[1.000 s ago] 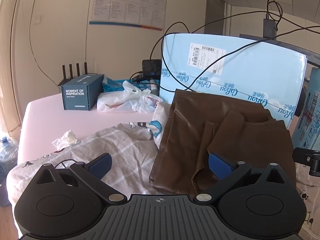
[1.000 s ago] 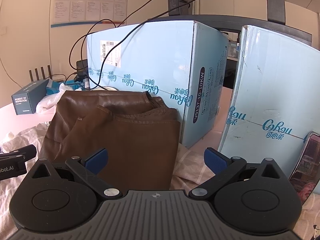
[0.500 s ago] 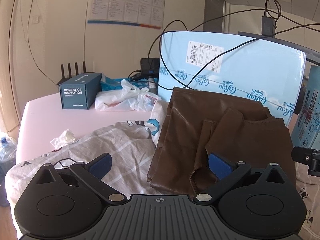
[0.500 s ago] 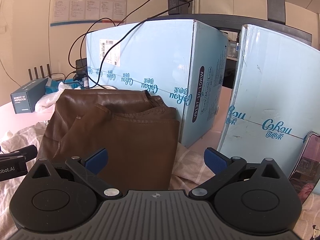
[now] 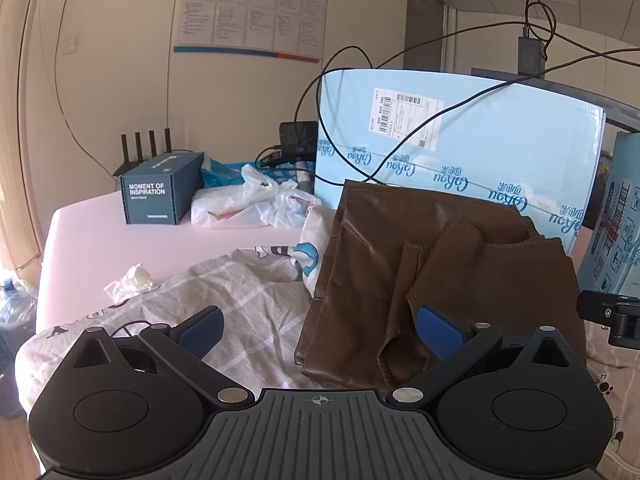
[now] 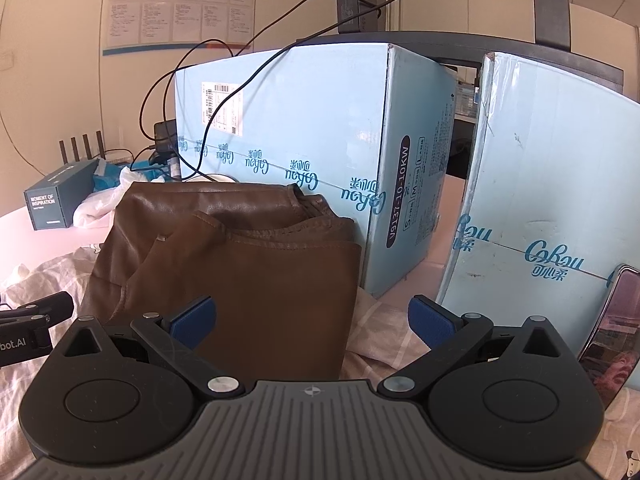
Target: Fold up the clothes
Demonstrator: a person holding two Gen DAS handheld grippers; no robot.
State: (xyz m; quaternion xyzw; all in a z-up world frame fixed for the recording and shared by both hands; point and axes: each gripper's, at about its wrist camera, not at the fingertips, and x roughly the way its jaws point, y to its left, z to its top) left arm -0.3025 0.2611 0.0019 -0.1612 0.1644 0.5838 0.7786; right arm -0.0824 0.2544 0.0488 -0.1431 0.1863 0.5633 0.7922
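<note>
At the far left of the left wrist view a smooth pink bench [image 5: 100, 240] carried a dark teal rectangular box [image 5: 158, 192] printed with white lettering, a black router [image 5: 138, 156] with four stiff antennas standing just behind it. In front of the box lay a crumpled white tissue [image 5: 130, 282], and beside the box sat a wrinkled, glossy white plastic bag [image 5: 256, 204]. A soft, rumpled checked sheet [image 5: 224, 296] in pale grey and white spread over the near part of the bench. The left tool [image 5: 318, 326] hovered over it with its blue-padded fingers spread wide and nothing between them. Its right pad stood over the near edge of the brown garment [image 5: 440, 264], a smooth, faintly shiny leather-like piece with stitched hems, lying folded on the sheet, with its far edge against a large pale blue cardboard box [image 5: 460, 148]. Black cables [image 5: 400, 132] drooped across that box and its white shipping label.

In the right wrist view the right tool [image 6: 312, 322] was likewise spread wide and empty above the garment's [image 6: 248, 276] near edge; the left tool's black tip [image 6: 36, 312] showed at the left margin. A second blue box [image 6: 552, 200] stood to the right, apart from the first, and a glossy phone [image 6: 612, 320] leaned against it.
</note>
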